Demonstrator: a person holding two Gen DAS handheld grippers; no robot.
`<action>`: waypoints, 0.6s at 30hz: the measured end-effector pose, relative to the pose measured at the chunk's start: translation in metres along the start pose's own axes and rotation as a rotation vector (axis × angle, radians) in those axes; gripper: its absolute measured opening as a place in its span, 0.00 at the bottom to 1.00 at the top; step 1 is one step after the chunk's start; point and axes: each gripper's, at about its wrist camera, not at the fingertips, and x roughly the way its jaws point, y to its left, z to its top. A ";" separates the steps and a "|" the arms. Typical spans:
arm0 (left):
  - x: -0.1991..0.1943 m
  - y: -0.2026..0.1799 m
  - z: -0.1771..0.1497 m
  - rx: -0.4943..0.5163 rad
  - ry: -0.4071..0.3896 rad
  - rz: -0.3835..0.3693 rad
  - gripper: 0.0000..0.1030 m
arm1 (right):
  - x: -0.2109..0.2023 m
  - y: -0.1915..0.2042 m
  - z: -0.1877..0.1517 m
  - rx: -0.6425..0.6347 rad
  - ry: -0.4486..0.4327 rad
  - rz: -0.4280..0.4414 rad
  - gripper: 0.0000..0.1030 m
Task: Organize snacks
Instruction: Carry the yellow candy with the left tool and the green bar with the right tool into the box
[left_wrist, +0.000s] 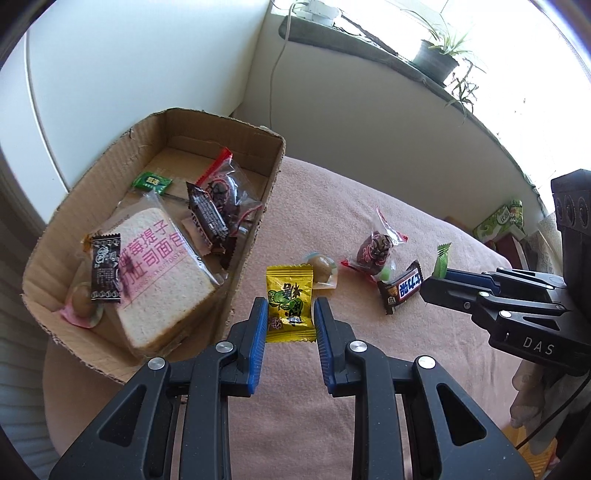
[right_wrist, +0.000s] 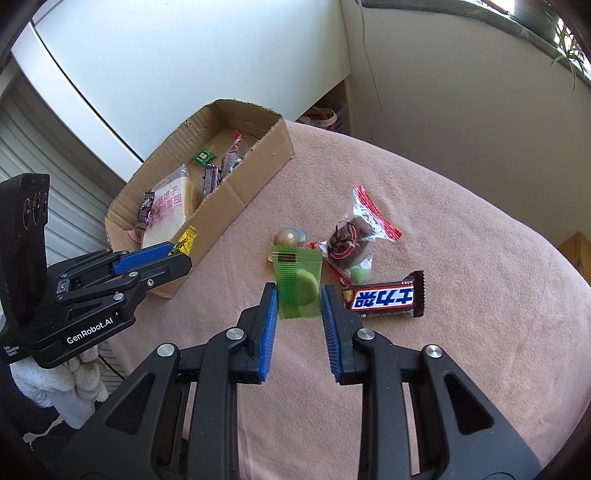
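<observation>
Nearest: left gripper (left_wrist: 290, 317), black frame with blue ribbed pads, pinching a flat yellow foil candy sachet (left_wrist: 290, 301) by its side edges, long axis pointing straight out from the fingers. Same story on the right gripper (right_wrist: 299, 306): pads pressed onto a translucent green wrapper with a round green sweet inside (right_wrist: 298, 290), also standing lengthwise out of the jaws. Both packets look clear of the pink cloth-covered table (right_wrist: 461, 332), judging by the side views from the opposite cameras. Just past the right gripper, left loose on the cloth: brown Snickers-style chocolate bar (right_wrist: 384, 300), clear red-edged bag with a dark dried fruit (right_wrist: 351, 234), small round brown candy in clear wrap (right_wrist: 288, 238), a green sweet part-hidden under the bag. Further out and to the left of both grippers: open shallow brown cardboard box (left_wrist: 258, 218), long axis running away from the cameras, already holding a wrapped slice of white toast bread (left_wrist: 162, 273), a small black sachet, a dark bar, another red-edged bag, a green mini packet. Key relation: box lies left of both held packets; left gripper sits right at the near wall of the box, right gripper well farther off with the left one between it and the box. Likely order: left drops first, clears out, then right crosses over. Risk: the two colliding at the box rim.
</observation>
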 end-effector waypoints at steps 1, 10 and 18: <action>-0.003 0.003 0.001 -0.004 -0.006 0.003 0.23 | 0.000 0.004 0.003 -0.009 -0.002 0.004 0.24; -0.014 0.018 0.011 -0.038 -0.050 0.040 0.23 | 0.006 0.036 0.033 -0.074 -0.018 0.033 0.24; -0.017 0.034 0.015 -0.061 -0.071 0.086 0.23 | 0.021 0.057 0.058 -0.122 -0.016 0.048 0.24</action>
